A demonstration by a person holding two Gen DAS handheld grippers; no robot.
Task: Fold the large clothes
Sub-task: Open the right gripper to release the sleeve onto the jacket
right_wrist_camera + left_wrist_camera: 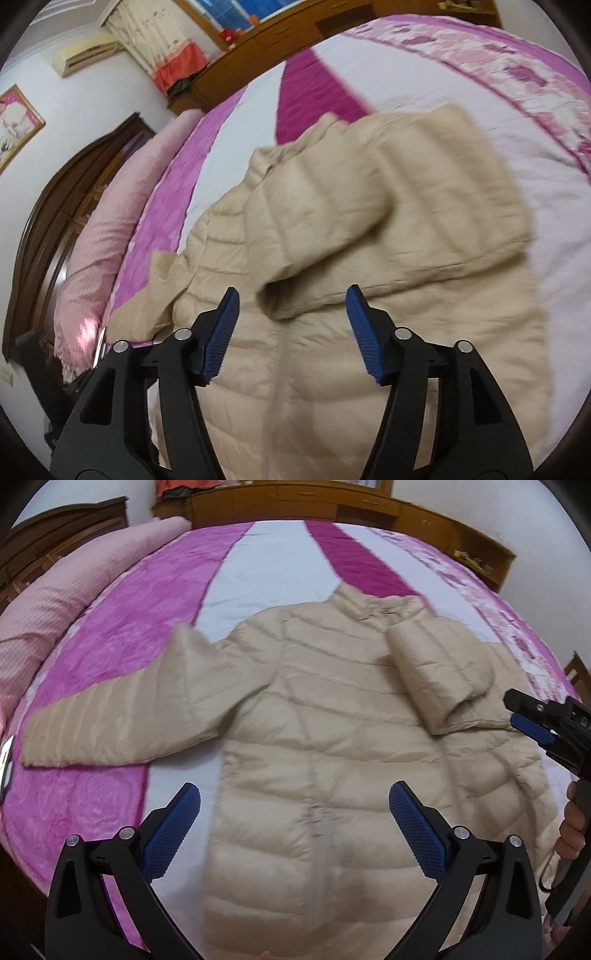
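Observation:
A beige quilted puffer jacket (332, 746) lies flat on the bed, collar away from me. Its left sleeve (110, 720) stretches out to the left. Its right sleeve (439, 675) is folded in over the chest. My left gripper (295, 812) is open and empty above the jacket's lower front. My right gripper (291, 314) is open and empty, just short of the folded sleeve's cuff (291, 295). It also shows in the left wrist view (524, 716) at the jacket's right edge. The jacket fills the middle of the right wrist view (369, 240).
The bed has a pink, magenta and white striped cover (122, 627). A long pink bolster (44, 602) lies along its left side. A dark wooden headboard (66, 206) stands at the left and wooden cabinets (332, 502) behind the bed.

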